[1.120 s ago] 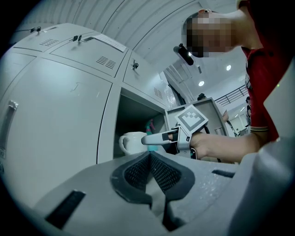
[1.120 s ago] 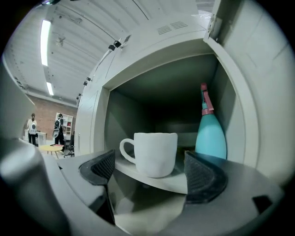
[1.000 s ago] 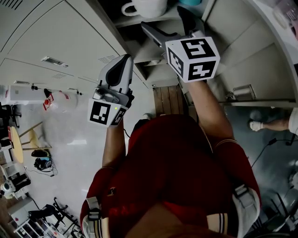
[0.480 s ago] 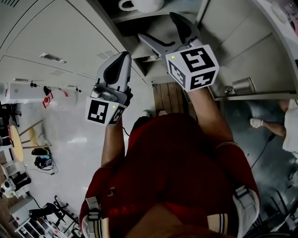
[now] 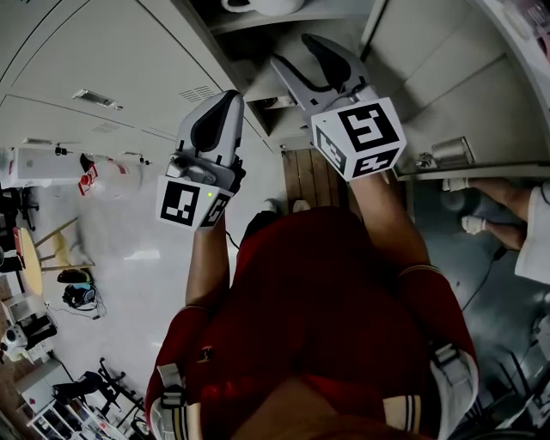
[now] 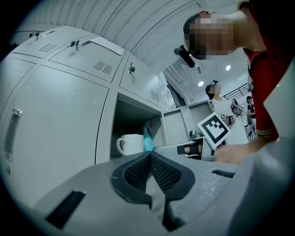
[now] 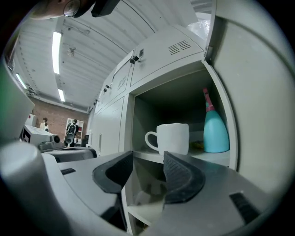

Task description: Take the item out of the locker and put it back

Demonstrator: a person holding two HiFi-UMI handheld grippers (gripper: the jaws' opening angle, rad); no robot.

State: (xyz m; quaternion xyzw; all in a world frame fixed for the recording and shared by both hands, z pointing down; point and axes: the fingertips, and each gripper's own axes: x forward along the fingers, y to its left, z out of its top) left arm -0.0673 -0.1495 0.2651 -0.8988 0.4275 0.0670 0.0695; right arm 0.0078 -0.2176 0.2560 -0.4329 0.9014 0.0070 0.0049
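A white mug (image 7: 173,137) stands on the shelf of the open locker (image 7: 193,156), handle to the left, with a teal bottle (image 7: 215,131) behind it on the right. My right gripper (image 7: 148,161) is in front of the shelf and just below the mug. Its jaws are closing with nothing between them. In the head view the right gripper (image 5: 302,53) points into the locker, and only the bottom of the mug (image 5: 258,5) shows at the top edge. My left gripper (image 5: 225,99) is held to the left, shut and empty. The left gripper view also shows the mug (image 6: 131,144).
The locker's open door (image 5: 447,77) stands to the right of my right gripper, with a metal handle (image 5: 447,155) low on it. Shut locker doors (image 5: 112,69) fill the left. A lower shelf (image 5: 284,107) lies under the right gripper. A person's feet (image 5: 481,225) are on the floor at the right.
The right gripper's jaws have narrowed from wide open. The right gripper has drawn back a little from the shelf. The left gripper has hardly moved.
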